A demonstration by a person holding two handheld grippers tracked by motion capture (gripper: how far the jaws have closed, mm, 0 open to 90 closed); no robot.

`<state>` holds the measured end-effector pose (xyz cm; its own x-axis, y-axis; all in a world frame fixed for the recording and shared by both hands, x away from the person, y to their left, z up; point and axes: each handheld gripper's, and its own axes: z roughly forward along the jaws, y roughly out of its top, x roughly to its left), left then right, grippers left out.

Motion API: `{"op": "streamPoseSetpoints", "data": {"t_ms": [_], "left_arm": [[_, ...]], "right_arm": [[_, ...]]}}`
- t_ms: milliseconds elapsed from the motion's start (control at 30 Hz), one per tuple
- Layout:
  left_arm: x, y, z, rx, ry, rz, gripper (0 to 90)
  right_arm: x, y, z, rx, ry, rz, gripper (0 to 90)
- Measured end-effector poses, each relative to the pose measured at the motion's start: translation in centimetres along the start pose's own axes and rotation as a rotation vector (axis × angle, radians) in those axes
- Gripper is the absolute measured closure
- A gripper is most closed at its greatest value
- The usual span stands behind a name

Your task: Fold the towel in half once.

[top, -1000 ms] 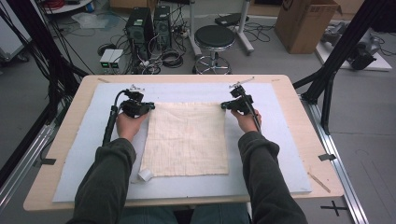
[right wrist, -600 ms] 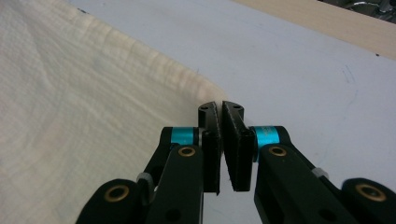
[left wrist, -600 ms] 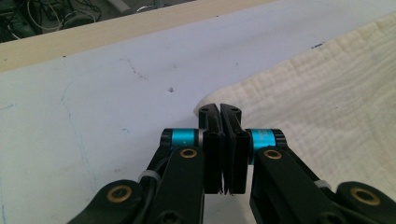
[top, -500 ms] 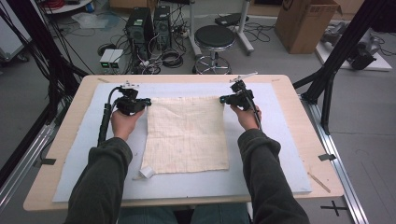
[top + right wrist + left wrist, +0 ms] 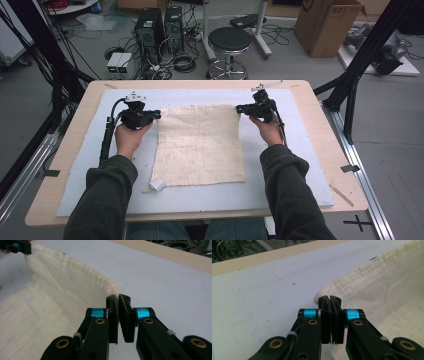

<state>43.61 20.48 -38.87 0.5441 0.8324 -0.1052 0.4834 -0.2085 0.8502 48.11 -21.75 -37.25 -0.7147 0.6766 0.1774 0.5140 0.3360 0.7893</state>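
The left gripper (image 5: 156, 114) has its jaws pressed together on the far left corner of the cream cloth (image 5: 200, 145), and in the left gripper view (image 5: 329, 298) the two black pads meet with the woven edge pinched between them. The right gripper (image 5: 241, 108) is likewise clamped tight on the far right corner; in the right gripper view (image 5: 117, 297) its pads close on the fabric's edge, and the cloth (image 5: 50, 312) curves away from there toward the other gripper (image 5: 21, 247) at the top left of that view. Between the two grips the far edge of the cloth is lifted off the surface, and the fabric (image 5: 387, 290) sags in a shallow curve. The near part lies flat on the pale blue mat (image 5: 280, 190), which covers most of the wooden table (image 5: 330, 160). At the cloth's near left corner a small white tag (image 5: 157, 184) rests on the mat. The person's hands hold the grippers from behind, with dark sleeves coming in from the bottom of the high view. Beyond the table stand a black stool (image 5: 230, 40), computer towers (image 5: 160, 25) and a cardboard box (image 5: 327, 25)
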Motion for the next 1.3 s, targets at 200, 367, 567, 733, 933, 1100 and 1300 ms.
{"op": "streamPoseSetpoints", "data": {"t_ms": [200,367,567,733,933,1100,1300], "left_arm": [[-0.8,0.3,-1.1,-0.021,-0.023,0.007,87.5],[-1.2,-0.2,-1.9,-0.032,-0.033,0.009,87.5],[-1.4,-0.9,-2.5,-0.042,-0.043,-0.004,87.5],[-1.6,-1.4,-2.8,-0.043,-0.052,-0.002,87.5],[-1.8,-1.6,-3.2,-0.05,-0.064,0.003,87.5],[-1.9,-1.8,-3.5,-0.05,-0.074,0.004,87.5],[-2.0,-2.0,-4.0,-0.06,-0.091,-0.002,87.5]], "right_arm": [[0.6,-0.3,-1.1,-0.022,0.027,-0.018,85.8],[1.1,-0.5,-1.8,-0.03,0.037,-0.022,85.8],[1.5,-0.7,-2.5,-0.044,0.053,-0.034,85.9],[1.6,-1.1,-3.0,-0.052,0.065,-0.028,85.9],[1.7,-1.6,-3.2,-0.056,0.088,-0.024,85.8],[2.0,-1.7,-3.5,-0.064,0.107,-0.024,85.9],[2.3,-2.0,-3.9,-0.074,0.128,-0.026,85.9]]}}
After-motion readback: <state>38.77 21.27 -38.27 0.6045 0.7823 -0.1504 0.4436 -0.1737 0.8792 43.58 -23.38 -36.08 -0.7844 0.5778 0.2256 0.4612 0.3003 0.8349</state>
